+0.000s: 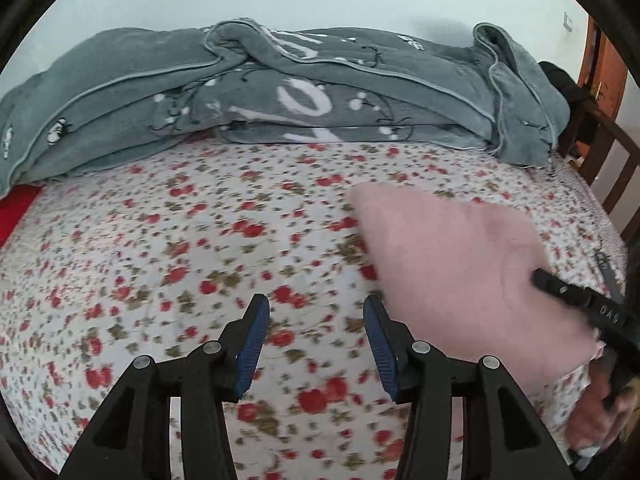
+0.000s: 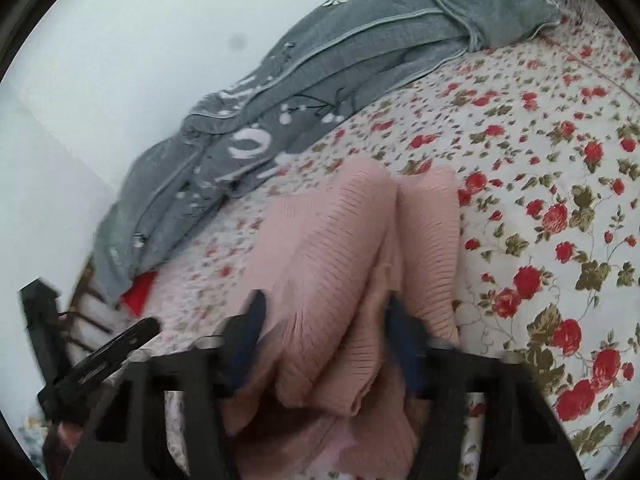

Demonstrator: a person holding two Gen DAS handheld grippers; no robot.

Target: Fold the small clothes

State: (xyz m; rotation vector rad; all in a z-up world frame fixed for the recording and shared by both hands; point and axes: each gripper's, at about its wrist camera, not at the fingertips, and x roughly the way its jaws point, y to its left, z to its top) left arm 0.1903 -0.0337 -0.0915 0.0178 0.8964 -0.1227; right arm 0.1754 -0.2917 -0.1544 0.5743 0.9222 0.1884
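Observation:
A pink ribbed knit garment [image 2: 328,248] lies bunched on the flowered bed sheet [image 2: 540,160]. My right gripper [image 2: 326,320] is shut on it, with folds of the knit filling the gap between both blue pads. In the left wrist view the same garment [image 1: 460,264] shows at the right, blurred, with one black finger of the right gripper [image 1: 568,294] on top of it. My left gripper [image 1: 316,320] stands open over bare sheet [image 1: 180,240], just left of the garment, with nothing between its fingers. One of its fingers [image 2: 120,344] shows at the lower left of the right wrist view.
A grey blanket with white print [image 1: 300,92] is heaped along the far side of the bed against a pale wall. Dark wooden rails [image 1: 608,152] stand past the right edge. Something red [image 1: 16,208] peeks out at the left. A hand [image 1: 592,400] holds the right gripper.

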